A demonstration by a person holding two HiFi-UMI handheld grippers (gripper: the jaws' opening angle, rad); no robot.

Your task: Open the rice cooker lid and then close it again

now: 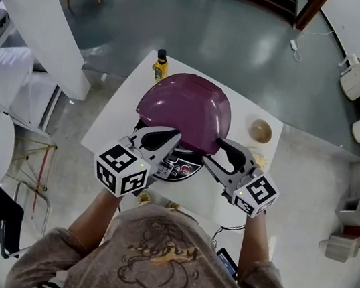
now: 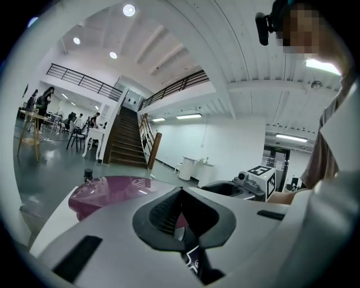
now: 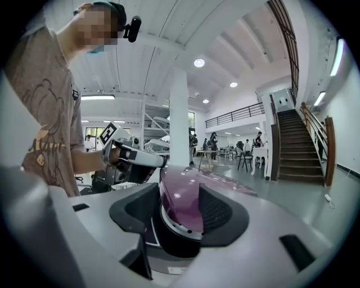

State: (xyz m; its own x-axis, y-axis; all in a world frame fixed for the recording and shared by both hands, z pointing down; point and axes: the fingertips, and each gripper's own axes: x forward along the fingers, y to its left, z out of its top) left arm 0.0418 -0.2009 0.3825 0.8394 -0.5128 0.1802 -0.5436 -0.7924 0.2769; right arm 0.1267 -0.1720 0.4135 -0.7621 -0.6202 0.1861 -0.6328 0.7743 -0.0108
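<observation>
The dark purple domed lid (image 1: 184,110) of the black rice cooker (image 1: 182,167) looks to be down on the body, which sits at the middle of the white rectangular table (image 1: 112,122); I cannot tell whether it is latched. Both grippers are at the cooker's front, above its printed control panel. The right gripper (image 1: 211,150) has its jaws wide apart, with the front lip of the lid and the silvery rim under it standing between them; whether a pad touches the lip is unclear. The left gripper (image 1: 167,136) has its jaws brought together at the tips, with nothing caught in them, and it hovers just beside the lid's front left edge. From this I judge the opening step is in hand, though the same pose would also fit a lid just lowered. The next move calls for a firm hold or a press at the front lip, then an upward swing about the hinge at the back, with the body kept steady. A small yellow bottle with a dark cap (image 1: 160,64) stands just behind the lid at its back left, and a raised lid may knock it. A small round tan bowl (image 1: 260,130) sits well apart at the right and is out of the way.
</observation>
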